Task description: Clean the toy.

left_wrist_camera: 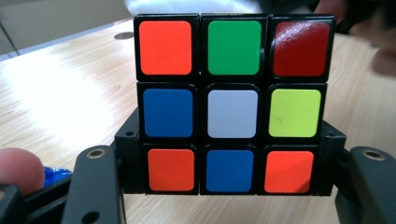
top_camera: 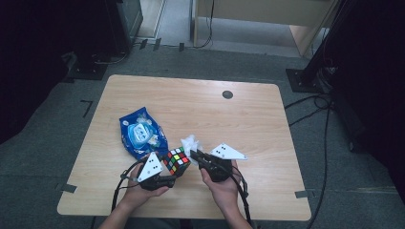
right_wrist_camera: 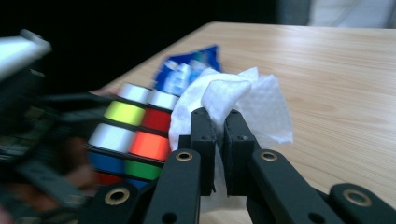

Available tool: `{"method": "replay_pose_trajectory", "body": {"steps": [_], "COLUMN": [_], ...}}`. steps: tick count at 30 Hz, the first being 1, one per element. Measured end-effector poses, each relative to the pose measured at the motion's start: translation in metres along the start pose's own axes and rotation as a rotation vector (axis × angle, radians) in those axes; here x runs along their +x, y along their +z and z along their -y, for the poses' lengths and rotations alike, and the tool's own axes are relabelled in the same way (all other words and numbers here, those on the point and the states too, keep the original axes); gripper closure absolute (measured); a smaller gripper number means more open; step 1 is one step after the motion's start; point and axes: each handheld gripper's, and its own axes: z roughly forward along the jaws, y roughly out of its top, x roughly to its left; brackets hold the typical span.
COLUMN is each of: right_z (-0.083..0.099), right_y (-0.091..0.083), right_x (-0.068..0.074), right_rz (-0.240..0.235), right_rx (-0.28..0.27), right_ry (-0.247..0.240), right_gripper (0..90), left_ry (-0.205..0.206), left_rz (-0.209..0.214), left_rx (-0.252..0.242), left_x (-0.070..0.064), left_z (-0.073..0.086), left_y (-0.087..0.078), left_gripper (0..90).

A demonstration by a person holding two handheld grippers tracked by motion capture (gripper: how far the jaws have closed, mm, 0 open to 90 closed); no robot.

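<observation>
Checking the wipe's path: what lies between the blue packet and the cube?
Bare tabletop, by the high view: the packet ends just short of the cube, nothing in the narrow gap.

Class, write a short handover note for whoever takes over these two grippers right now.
Left gripper: shut on the puzzle cube, held off the wooden table near its front edge.
Right gripper: shut on a white wipe, right beside the cube.
The blue wipe packet lies on the table just behind the left gripper.
Done: cube lifted, wipe in grip.
Left, as it looks: wipe the cube's faces; whether the wipe touches the cube yet is unclear.
</observation>
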Motion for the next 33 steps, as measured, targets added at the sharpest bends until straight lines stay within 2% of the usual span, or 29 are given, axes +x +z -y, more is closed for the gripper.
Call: {"method": "replay_pose_trajectory", "body": {"steps": [1,2,3,6,10,14,16,20,22,25,27,28,33], "right_z": [-0.001,-0.001,-0.001,-0.002,-0.003,-0.001,0.002,0.003,0.003,0.002,0.001,0.000,-0.001], "right_y": [0.000,0.002,0.002,0.002,-0.001,-0.002,-0.001,0.000,0.002,0.004,0.003,0.000,-0.003], "right_x": [0.004,0.010,0.010,0.027,0.029,0.020,0.008,0.002,0.004,0.010,0.015,0.020,0.027], "right_rz": [-0.006,-0.042,-0.042,-0.069,-0.084,-0.043,0.002,0.024,0.033,0.020,-0.009,-0.043,-0.083], "right_rx": [0.004,0.012,0.012,0.010,-0.005,0.007,0.019,0.030,0.028,0.017,0.009,0.000,-0.013], "right_ry": [-0.020,-0.033,-0.033,-0.080,-0.100,-0.108,-0.089,-0.074,-0.080,-0.081,-0.090,-0.101,-0.139], "right_gripper": [86.0,85.8,85.8,85.8,85.6,85.4,85.4,85.4,85.3,85.2,85.1,85.2,85.0], "left_ry": [0.001,0.011,0.011,0.013,-0.006,-0.011,-0.010,-0.006,0.011,0.027,0.026,0.019,-0.018], "left_rz": [0.003,0.006,0.006,0.007,-0.001,-0.011,-0.012,-0.002,0.006,0.015,0.016,0.017,-0.004], "left_rx": [0.005,0.020,0.020,0.026,0.005,-0.001,0.000,0.004,0.015,0.023,0.021,0.019,0.007], "left_x": [-0.001,-0.004,-0.004,-0.006,0.000,0.003,0.004,0.000,-0.005,-0.011,-0.011,-0.010,0.002], "left_z": [0.000,0.001,0.001,0.002,0.000,0.000,0.000,0.000,0.000,0.000,0.000,0.000,0.000], "left_y": [0.001,0.005,0.005,0.006,0.001,-0.002,-0.003,0.000,0.003,0.007,0.007,0.007,0.001], "left_gripper": [34.1,34.1,34.1,34.1,34.1,34.1,34.1,34.1,34.1,34.1,34.1,34.1,34.1]}}
